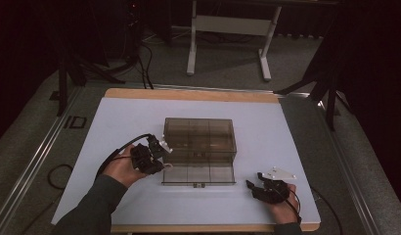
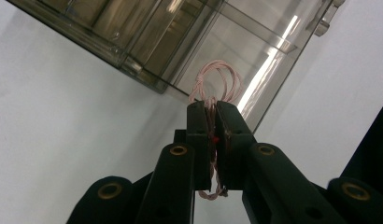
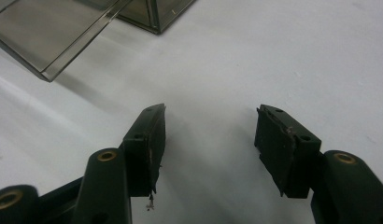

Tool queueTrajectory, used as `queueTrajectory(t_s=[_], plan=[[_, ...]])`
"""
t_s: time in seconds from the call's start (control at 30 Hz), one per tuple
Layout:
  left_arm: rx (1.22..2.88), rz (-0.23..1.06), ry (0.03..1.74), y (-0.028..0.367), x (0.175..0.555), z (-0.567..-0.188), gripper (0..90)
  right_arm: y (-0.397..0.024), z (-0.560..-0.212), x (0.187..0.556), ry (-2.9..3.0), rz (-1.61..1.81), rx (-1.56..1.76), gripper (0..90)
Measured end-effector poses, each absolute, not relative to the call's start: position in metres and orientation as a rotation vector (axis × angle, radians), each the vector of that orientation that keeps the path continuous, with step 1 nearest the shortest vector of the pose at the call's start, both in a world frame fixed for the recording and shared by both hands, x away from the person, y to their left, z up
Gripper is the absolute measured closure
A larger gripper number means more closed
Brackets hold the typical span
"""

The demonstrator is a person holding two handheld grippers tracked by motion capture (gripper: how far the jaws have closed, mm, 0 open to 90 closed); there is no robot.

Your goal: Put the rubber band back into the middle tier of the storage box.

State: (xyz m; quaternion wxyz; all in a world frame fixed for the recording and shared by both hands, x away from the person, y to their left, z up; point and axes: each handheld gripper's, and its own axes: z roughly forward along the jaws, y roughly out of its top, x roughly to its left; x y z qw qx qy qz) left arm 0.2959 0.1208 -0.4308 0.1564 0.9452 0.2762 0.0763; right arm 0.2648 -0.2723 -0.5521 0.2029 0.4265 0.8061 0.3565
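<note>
A smoky clear plastic organiser box (image 1: 199,137) with inner dividers sits mid-table, its lid (image 1: 198,174) folded open toward the person. My left gripper (image 1: 162,165) hovers at the box's front left corner, shut on a small coil of pink twisted cord (image 2: 216,85) that loops out past the fingertips beside the box (image 2: 147,42); a short end hangs below the pads. My right gripper (image 1: 253,185) rests low on the table to the right of the lid, open with nothing between its jaws (image 3: 209,135). The lid's corner (image 3: 54,32) lies ahead of it to the left.
The white mat (image 1: 267,127) covers a wooden tabletop (image 1: 189,94). Beyond the far edge stand white table legs (image 1: 191,54) on a grey floor, with dark stands and cables at both sides.
</note>
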Motion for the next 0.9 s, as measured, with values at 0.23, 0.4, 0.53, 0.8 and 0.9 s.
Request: queueTrajectory(t_s=[0.23, 0.4, 0.53, 0.8, 0.9], plan=[[2.711, 0.212, 0.786, 0.115, 0.298, -0.431, 85.3, -0.272, -0.552, 0.265, 2.250, 0.996, 1.194, 42.7], [2.715, 0.210, 0.776, 0.111, 0.298, -0.432, 85.2, -0.272, -0.552, 0.265, 2.250, 0.995, 1.194, 42.7], [2.718, 0.207, 0.771, 0.108, 0.299, -0.433, 85.2, -0.272, -0.552, 0.265, 2.250, 0.995, 1.194, 42.7], [2.728, 0.205, 0.751, 0.099, 0.301, -0.434, 85.1, -0.272, -0.552, 0.265, 2.250, 0.996, 1.194, 42.7], [2.729, 0.213, 0.744, 0.096, 0.300, -0.434, 85.2, -0.272, -0.552, 0.265, 2.250, 0.995, 1.194, 42.7]])
